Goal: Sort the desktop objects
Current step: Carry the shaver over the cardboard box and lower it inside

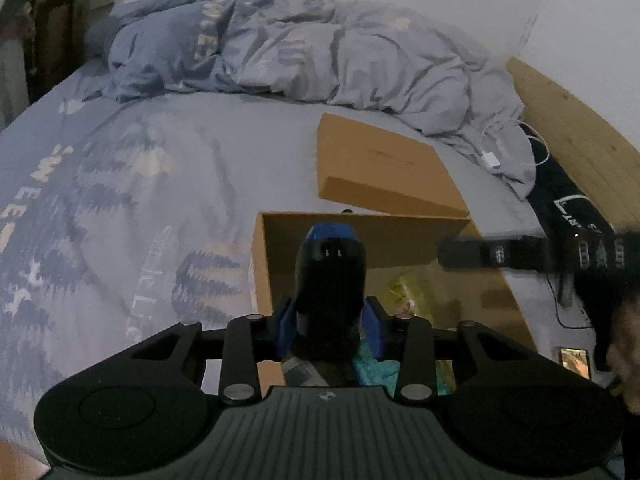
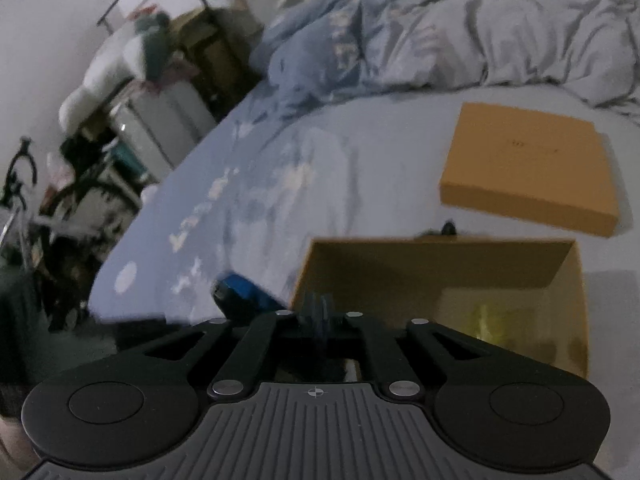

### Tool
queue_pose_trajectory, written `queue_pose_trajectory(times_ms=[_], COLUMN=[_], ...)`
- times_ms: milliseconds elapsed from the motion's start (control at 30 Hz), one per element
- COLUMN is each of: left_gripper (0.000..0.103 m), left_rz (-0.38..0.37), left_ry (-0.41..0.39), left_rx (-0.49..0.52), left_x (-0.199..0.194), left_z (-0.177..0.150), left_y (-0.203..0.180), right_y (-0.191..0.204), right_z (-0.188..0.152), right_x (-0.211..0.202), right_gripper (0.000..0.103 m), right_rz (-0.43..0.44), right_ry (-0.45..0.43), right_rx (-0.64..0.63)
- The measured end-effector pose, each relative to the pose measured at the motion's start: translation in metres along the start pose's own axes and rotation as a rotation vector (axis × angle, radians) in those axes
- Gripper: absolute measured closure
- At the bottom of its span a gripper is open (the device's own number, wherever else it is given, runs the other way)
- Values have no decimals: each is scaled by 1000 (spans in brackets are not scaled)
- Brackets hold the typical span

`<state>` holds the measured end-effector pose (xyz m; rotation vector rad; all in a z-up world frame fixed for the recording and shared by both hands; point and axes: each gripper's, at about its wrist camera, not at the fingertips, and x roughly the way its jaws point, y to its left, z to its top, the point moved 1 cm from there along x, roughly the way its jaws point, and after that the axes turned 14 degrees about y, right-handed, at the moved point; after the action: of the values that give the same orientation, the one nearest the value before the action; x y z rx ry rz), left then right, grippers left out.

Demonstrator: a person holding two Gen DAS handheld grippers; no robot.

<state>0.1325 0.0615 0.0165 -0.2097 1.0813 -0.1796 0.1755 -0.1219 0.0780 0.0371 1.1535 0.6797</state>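
a bed [image 1: 120, 200] with a blue patterned sheet fills both views, a rumpled duvet [image 1: 300, 48] heaped at its far end. on the sheet sits an open cardboard box [image 1: 400, 240], its lid [image 1: 384, 168] lying just beyond it. inside the box are a yellow packet [image 1: 412, 288] and a teal packet [image 1: 378, 368]. the left gripper [image 1: 330, 320] is clamped on a black and blue gadget [image 1: 330, 272], held over the box. the right gripper [image 2: 320, 320] reaches in from the box's right side; its fingers are blurred, so i cannot tell if they are together or apart.
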Motion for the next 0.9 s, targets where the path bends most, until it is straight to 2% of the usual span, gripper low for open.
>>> queue_pose_trajectory(times_ms=[33, 67, 100, 167, 233, 367, 567, 700, 900], left_gripper=[79, 101, 103, 103, 103, 103, 103, 103, 103], left_rz=[-1, -2, -13, -40, -19, -15, -11, -3, 0], left_ry=[-1, -7, -22, -28, -25, -11, -3, 2, 7], left_rx=[-2, -2, -2, 14, 34, 40, 36, 31, 45], left_x=[-1, -2, -5, -9, -8, -3, -1, 0, 1], left_z=[-1, -2, -3, -1, 0, -3, -8, -7, -7], left_y=[2, 4, 6, 4, 0, -3, -4, -4, -8], right_y=[1, 3, 5, 10, 15, 17, 11, 3, -24], right_z=[-9, -17, -26, -41, -51, -53, -51, -41, -26], right_x=[1, 1, 1, 1, 3, 7, 1, 4, 9], right_gripper=[69, 43, 26, 23, 17, 14, 14, 13, 13], right_rz=[-18, -41, -68, -94, -93, -94, -76, -81, -42], right_ry=[-12, -28, -49, -93, -111, -86, -93, -80, -59], right_rx=[-36, -81, -129, -216, -262, -246, -222, -157, 37])
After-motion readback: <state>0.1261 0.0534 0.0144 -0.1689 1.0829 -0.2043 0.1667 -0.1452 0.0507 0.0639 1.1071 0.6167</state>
